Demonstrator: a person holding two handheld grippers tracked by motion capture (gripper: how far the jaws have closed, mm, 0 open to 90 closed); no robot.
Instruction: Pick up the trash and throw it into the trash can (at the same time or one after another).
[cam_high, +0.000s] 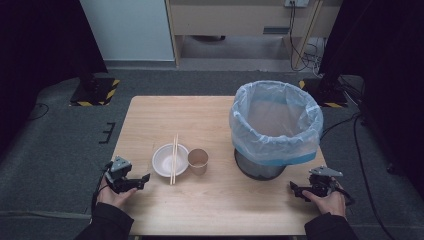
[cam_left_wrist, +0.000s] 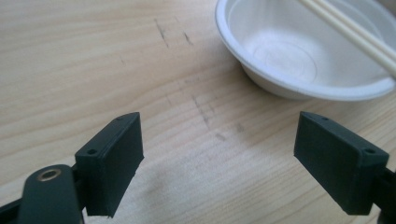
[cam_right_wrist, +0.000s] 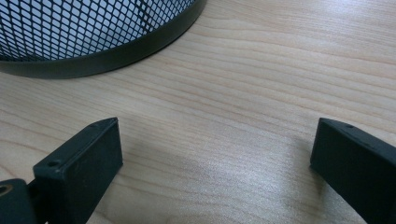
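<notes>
My left claw gapes empty near the white foam bowl (light, crushable); I'd pinch its rim. Thin wooden chopsticks across it could roll off. My right claw is open too.

Both grippers matte black w/ grey 3-cornered top plates: left gripper, right gripper. Blocky black pads, small screw holes, brass eyelet. Dark sleeves

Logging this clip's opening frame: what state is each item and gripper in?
white bowl: upright, no food visible, chopsticks across its rim
chopsticks: paired, lying across the bowl
paper cup: upright, beside the bowl
mesh bin: upright, lined with a plastic bag
left gripper: open, holding nothing
right gripper: open, holding nothing
</notes>
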